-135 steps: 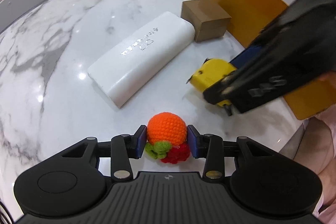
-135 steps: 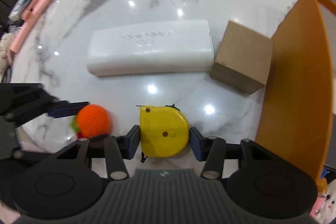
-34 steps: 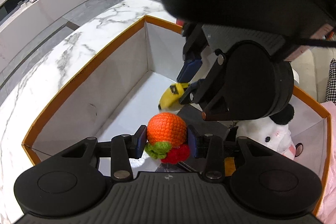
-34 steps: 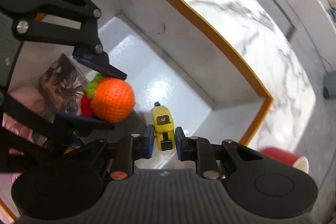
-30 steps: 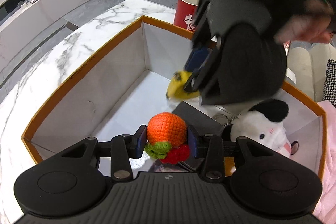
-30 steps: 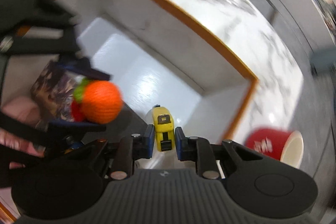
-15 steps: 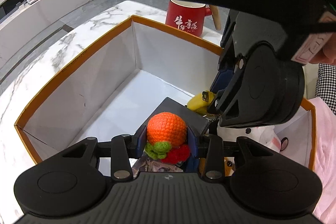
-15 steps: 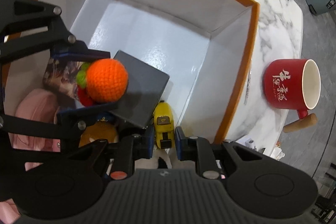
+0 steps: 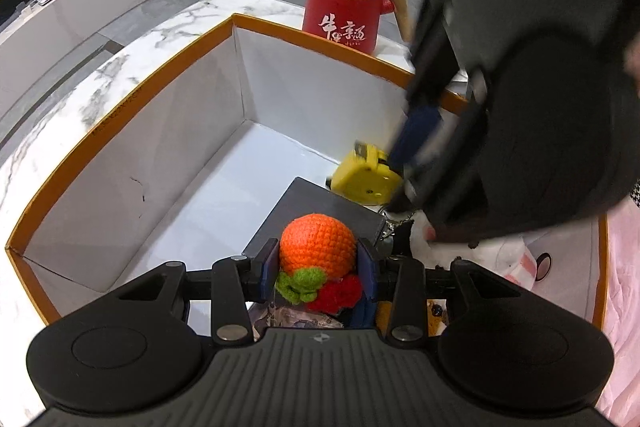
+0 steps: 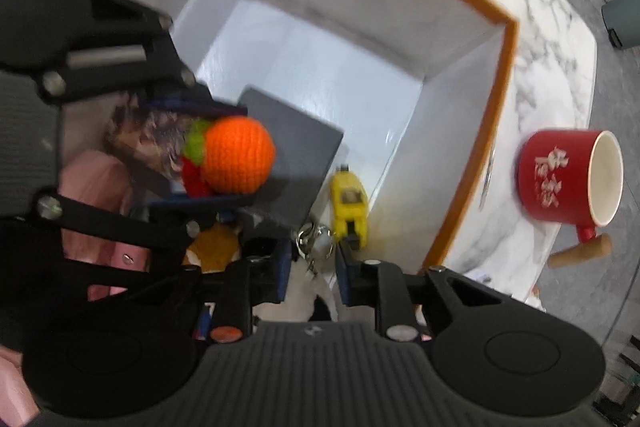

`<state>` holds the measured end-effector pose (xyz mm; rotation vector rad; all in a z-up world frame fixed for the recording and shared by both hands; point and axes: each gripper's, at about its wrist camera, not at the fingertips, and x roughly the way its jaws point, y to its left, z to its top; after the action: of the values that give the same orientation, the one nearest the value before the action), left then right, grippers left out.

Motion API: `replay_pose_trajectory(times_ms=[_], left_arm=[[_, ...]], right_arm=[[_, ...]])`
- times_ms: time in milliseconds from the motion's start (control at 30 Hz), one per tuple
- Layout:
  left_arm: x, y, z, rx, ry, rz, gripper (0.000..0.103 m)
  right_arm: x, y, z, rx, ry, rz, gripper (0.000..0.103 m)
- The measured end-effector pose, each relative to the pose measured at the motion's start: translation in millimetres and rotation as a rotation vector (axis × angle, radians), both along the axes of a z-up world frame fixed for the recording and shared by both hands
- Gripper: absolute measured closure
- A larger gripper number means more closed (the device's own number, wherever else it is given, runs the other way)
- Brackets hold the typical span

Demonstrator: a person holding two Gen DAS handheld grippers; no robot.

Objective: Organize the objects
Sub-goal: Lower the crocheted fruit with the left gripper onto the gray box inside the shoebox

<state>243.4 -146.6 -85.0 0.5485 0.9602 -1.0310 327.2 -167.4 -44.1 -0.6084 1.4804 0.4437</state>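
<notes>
**Dropping the tape measure and the knitted orange into the box**

We have both grippers over the orange-rimmed box. The right gripper has just been opening: its jaws stand apart and the yellow tape measure sits ahead of its tips, by the box wall, next to the dark flat case. It looks released. The left gripper clamps the knitted orange above that case. We should lift the right gripper straight up, clear of the keyring, then lower the orange onto free floor before letting go. The red mug stays outside.
</notes>
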Motion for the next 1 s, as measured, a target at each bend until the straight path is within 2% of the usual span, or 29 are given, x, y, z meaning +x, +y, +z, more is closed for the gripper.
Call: replay_pose_trajectory(times_ms=[167,233,367,433,567,833,1000], left_arm=[[3.0,2.4,0.5,-0.004,-0.009,0.006,0.057],[5.7,2.9,0.5,-0.007,-0.01,0.008,0.057],[10.4,0.4,-0.8,-0.018,-0.01,-0.002,0.057],[11.7,-2.5,-1.3,-0.015,-0.011,-0.01,0.057],[11.7,-6.5,-0.9,-0.01,-0.018,-0.033,0.057],[13.2,-6.1,1.8,-0.027,-0.041,-0.087,0.057],[10.8,-12.3,3.2,-0.041,-0.058,-0.142,0.057]], right_arm=[[10.6,0.6,13.8,0.036,-0.103,0.033,0.079],[21.3,-0.9,-0.7,0.017,-0.143,0.105,0.079],[19.8,3.3,-8.5,-0.01,-0.183,0.223,0.079],[19.4,3.4,-12.5,-0.003,-0.177,0.263,0.082],[18.9,3.8,-19.3,-0.021,-0.155,0.327,0.096],[18.1,-0.8,-20.2,0.001,-0.034,0.398,0.097],[16.1,-5.7,-16.8,0.029,-0.049,0.41,0.096]])
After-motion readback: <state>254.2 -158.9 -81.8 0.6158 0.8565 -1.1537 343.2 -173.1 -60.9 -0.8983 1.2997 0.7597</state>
